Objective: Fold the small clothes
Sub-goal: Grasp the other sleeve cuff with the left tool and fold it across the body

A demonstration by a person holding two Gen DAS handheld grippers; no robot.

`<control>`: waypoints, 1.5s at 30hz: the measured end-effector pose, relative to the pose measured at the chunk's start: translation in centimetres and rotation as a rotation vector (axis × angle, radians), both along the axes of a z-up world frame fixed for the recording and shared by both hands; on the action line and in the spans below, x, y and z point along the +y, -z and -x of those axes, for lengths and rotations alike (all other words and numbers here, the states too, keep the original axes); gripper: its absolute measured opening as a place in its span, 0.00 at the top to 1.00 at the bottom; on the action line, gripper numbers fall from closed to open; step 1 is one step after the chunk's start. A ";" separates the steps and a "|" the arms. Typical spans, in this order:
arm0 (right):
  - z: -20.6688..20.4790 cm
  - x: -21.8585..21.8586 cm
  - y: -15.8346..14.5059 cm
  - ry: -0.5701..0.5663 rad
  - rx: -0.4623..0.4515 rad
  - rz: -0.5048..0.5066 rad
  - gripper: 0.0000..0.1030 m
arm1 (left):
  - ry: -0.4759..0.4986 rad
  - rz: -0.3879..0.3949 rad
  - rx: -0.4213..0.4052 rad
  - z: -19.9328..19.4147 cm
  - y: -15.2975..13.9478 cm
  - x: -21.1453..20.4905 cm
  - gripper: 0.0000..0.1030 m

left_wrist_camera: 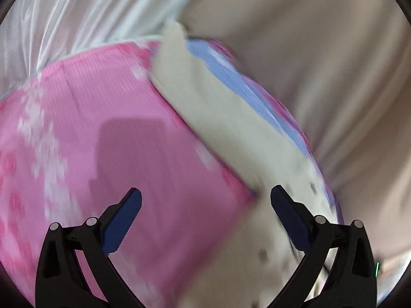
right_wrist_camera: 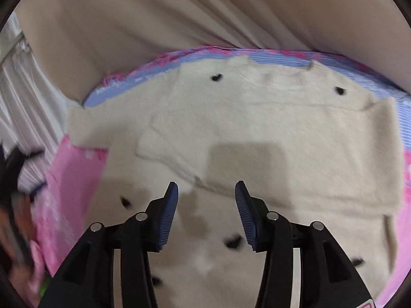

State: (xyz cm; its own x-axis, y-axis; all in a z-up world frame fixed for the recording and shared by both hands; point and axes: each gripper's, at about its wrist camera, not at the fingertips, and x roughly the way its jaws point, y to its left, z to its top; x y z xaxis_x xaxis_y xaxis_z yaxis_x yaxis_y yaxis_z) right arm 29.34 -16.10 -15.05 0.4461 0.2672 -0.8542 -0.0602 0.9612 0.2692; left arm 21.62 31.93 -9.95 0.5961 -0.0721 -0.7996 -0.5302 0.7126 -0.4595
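Curtains: beige drapes point(right_wrist_camera: 159, 20) hang behind the work surface, with a paler, glossy white curtain point(left_wrist_camera: 64, 18) beside them.

Surface: a pink floral mat point(left_wrist_camera: 84, 107) with a blue striped border point(right_wrist_camera: 277, 57) carries the garment; whether a table or a bed lies under it cannot be told.

Garment: a small cream knitted sweater point(right_wrist_camera: 257, 118) with scattered black motifs lies flat on the mat, neckline toward the blue border, one sleeve already turned in across the chest, the other sleeve point(right_wrist_camera: 84, 125) stretched out over the pink.

Handling: judged from its fuzzy, thick knit, the sweater is light, soft and limp. It will sag and stretch if lifted by one point, and the fluff gives the pads good purchase rather than slip. Nothing about it looks fragile, though a snagged loop is possible.

Where to hold: the firmer ribbed edges look best, meaning the cuff of the outstretched sleeve, the hem corners or the shoulder seam, pinched through a single layer so the fold beneath stays put.

Right gripper: the right gripper point(right_wrist_camera: 206, 205) hovers over the sweater's middle, jaws partly spread, nothing between them.

Left gripper: the left gripper point(left_wrist_camera: 205, 205) hangs over the mat at the sweater's edge, jaws wide apart and empty; the view is motion-blurred.
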 end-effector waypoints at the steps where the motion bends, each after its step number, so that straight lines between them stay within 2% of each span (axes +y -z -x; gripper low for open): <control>1: 0.9 0.0 0.0 0.016 0.004 0.023 0.53 | -0.014 0.003 -0.002 -1.5 0.6 1.5 0.05; 3: 4.0 -2.8 0.4 0.089 0.037 0.036 0.49 | -0.057 0.021 -0.001 -5.1 2.4 4.7 0.05; 5: 6.5 -6.4 0.9 0.203 0.071 0.051 0.49 | -0.132 0.088 0.023 -8.1 4.9 7.5 0.05; 9: 10.7 -12.9 1.6 0.435 0.158 0.019 0.49 | -0.215 0.179 -0.026 -11.4 7.9 10.2 0.05; 10: 11.6 -14.1 1.6 0.473 0.170 0.024 0.49 | -0.236 0.152 -0.057 -11.7 7.8 10.4 0.12; 11: 12.4 -15.1 1.6 0.509 0.181 0.039 0.49 | -0.236 0.152 -0.098 -12.3 8.0 10.5 0.41; 12: 13.0 -15.7 1.5 0.531 0.183 0.049 0.48 | -0.225 0.197 -0.127 -12.8 8.5 10.7 0.63; 13: 13.5 -16.3 1.4 0.547 0.184 0.057 0.48 | -0.232 0.260 -0.155 -13.2 9.1 10.9 0.91; 14: 13.8 -16.6 1.5 0.559 0.185 0.068 0.47 | -0.280 0.300 -0.183 -13.1 9.2 10.8 0.89; 15: 14.1 -17.0 1.5 0.570 0.186 0.076 0.47 | -0.309 0.285 -0.208 -12.9 8.5 10.6 0.90; 17: 14.3 -17.4 1.7 0.577 0.188 0.072 0.47 | -0.277 0.190 -0.264 -13.1 5.6 8.8 0.90; 19: 13.7 -17.4 1.9 0.571 0.182 0.070 0.47 | -0.136 0.017 -0.331 -13.9 0.3 4.4 0.90; 21: 13.5 -17.3 2.1 0.557 0.172 0.058 0.47 | 0.051 -0.080 -0.427 -14.3 -5.1 -1.5 0.90; 23: 12.7 -17.2 2.5 0.544 0.162 0.031 0.47 | 0.237 -0.096 -0.512 -14.2 -9.4 -7.7 0.89; 24: 12.6 -17.0 2.5 0.541 0.156 0.020 0.47 | 0.364 -0.095 -0.546 -13.9 -11.3 -12.2 0.89; 26: 12.3 -16.8 2.5 0.536 0.143 -0.001 0.47 | 0.545 -0.089 -0.541 -13.3 -12.6 -19.1 0.81; 27: 12.2 -16.9 2.5 0.535 0.137 -0.013 0.47 | 0.650 -0.102 -0.500 -13.0 -12.1 -23.8 0.73; 28: 12.2 -17.0 2.5 0.535 0.129 -0.023 0.47 | 0.706 -0.122 -0.463 -12.6 -11.3 -26.8 0.46; 29: 12.3 -17.2 2.3 0.537 0.120 -0.035 0.47 | 0.746 -0.146 -0.415 -12.1 -10.0 -29.6 0.25; 30: 12.5 -17.4 2.2 0.539 0.111 -0.042 0.47 | 0.764 -0.153 -0.352 -11.3 -7.9 -32.5 0.26; 31: 12.7 -17.6 2.0 0.540 0.103 -0.047 0.46 | 0.788 -0.129 -0.311 -10.3 -5.9 -34.7 0.26; 32: 12.7 -17.7 1.9 0.535 0.096 -0.054 0.44 | 0.806 -0.120 -0.281 -9.5 -4.8 -35.9 0.26; 35: 11.8 -17.7 1.0 0.480 0.075 -0.036 0.43 | 0.844 -0.171 -0.158 -6.2 -0.6 -38.5 0.25; 36: 11.2 -17.3 0.7 0.448 0.064 -0.028 0.43 | 0.848 -0.177 -0.129 -4.9 0.8 -38.0 0.25; 38: 8.6 -15.6 -0.3 0.353 0.031 0.000 0.42 | 0.840 -0.199 -0.074 -3.2 1.6 -37.2 0.25; 39: 7.2 -14.6 -0.8 0.305 0.017 -0.001 0.41 | 0.827 -0.212 -0.047 -1.4 1.9 -35.5 0.24; 41: 3.4 -11.6 -1.8 0.198 -0.014 0.006 0.41 | 0.783 -0.228 -0.012 -0.7 1.7 -33.2 0.22; 45: -4.0 -4.0 -2.6 0.000 -0.057 0.070 0.41 | 0.670 -0.202 0.011 0.7 1.0 -28.7 0.22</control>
State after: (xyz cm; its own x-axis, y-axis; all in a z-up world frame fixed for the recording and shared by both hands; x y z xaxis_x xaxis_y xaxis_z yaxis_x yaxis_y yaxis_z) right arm 33.30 -20.06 -12.49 0.4943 0.2076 -0.8441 -0.0739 0.9776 0.1972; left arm 20.88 3.27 -10.98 0.4672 -0.2709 -0.8416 0.0495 0.9584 -0.2810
